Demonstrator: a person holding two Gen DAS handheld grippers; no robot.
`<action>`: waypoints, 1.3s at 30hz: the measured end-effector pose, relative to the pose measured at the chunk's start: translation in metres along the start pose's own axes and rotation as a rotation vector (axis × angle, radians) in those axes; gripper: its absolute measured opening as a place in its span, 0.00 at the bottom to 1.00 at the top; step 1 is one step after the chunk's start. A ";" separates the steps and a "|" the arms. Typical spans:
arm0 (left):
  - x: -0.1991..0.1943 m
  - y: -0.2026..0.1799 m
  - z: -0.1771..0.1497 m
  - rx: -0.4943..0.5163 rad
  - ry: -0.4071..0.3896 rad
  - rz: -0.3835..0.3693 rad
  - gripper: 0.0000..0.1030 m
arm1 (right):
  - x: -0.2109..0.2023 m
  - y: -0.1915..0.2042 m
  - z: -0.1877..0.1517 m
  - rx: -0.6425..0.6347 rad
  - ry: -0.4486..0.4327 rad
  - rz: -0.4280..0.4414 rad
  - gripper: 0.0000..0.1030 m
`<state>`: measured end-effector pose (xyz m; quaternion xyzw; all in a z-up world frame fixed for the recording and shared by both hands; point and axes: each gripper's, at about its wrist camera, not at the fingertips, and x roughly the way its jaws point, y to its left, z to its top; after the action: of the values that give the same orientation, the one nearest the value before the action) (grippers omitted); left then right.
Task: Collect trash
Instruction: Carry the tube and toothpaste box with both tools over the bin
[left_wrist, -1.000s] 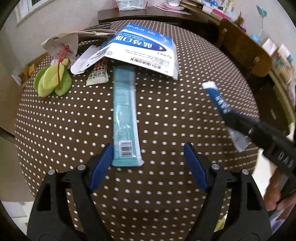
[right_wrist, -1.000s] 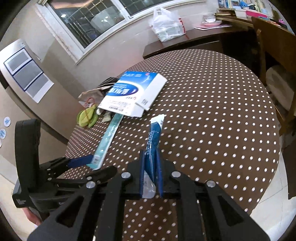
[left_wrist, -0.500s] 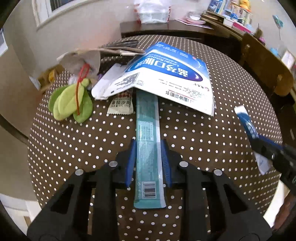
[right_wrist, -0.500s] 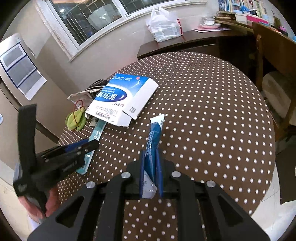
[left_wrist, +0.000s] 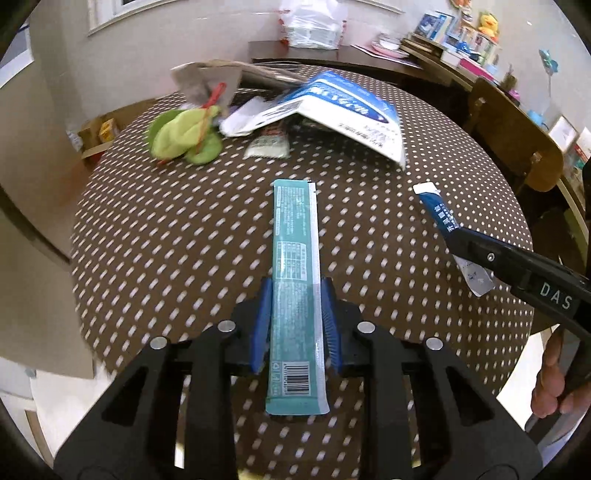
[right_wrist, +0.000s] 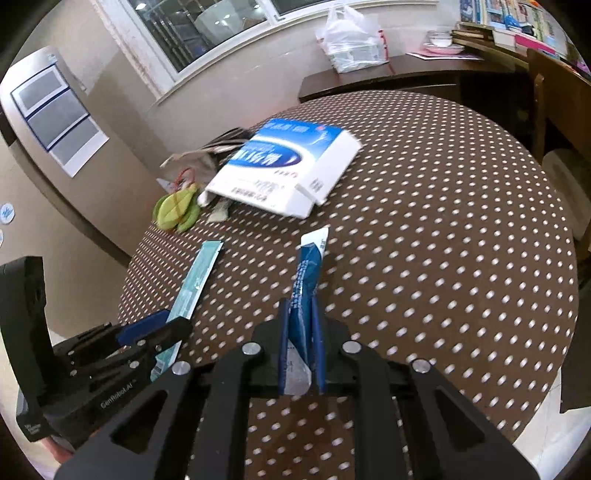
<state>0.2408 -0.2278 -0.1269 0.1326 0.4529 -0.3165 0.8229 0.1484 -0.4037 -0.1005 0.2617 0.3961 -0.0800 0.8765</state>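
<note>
Two wrappers are clamped above the dotted counter (left_wrist: 166, 240). The left hand-held gripper (left_wrist: 295, 325) pinches a long, flat teal wrapper (left_wrist: 295, 280) with a barcode; the right hand-held gripper (right_wrist: 300, 339) squeezes a creased blue-and-white wrapper (right_wrist: 306, 273).

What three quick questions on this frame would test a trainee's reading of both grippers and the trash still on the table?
1. True or false: the left gripper is shut on the teal wrapper.
2. What does the right gripper hold? A) the green leaf toy B) the dark blue sachet C) nothing
3. Fill in: the small pale packet lies at the near edge of the white and blue ____ on the dotted table.

Key:
1. True; both pads press the wrapper's long edges.
2. B, the dark blue sachet.
3. box.
</note>
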 end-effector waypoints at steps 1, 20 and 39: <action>-0.004 0.003 -0.003 -0.011 -0.005 0.005 0.26 | -0.001 0.006 -0.002 -0.013 0.000 0.007 0.12; -0.072 0.102 -0.077 -0.258 -0.079 0.139 0.26 | 0.027 0.146 -0.041 -0.256 0.113 0.169 0.12; -0.084 0.229 -0.169 -0.552 0.002 0.279 0.26 | 0.094 0.299 -0.114 -0.504 0.313 0.274 0.12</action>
<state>0.2431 0.0668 -0.1663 -0.0348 0.4998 -0.0655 0.8629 0.2413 -0.0840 -0.1142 0.0964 0.4945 0.1802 0.8448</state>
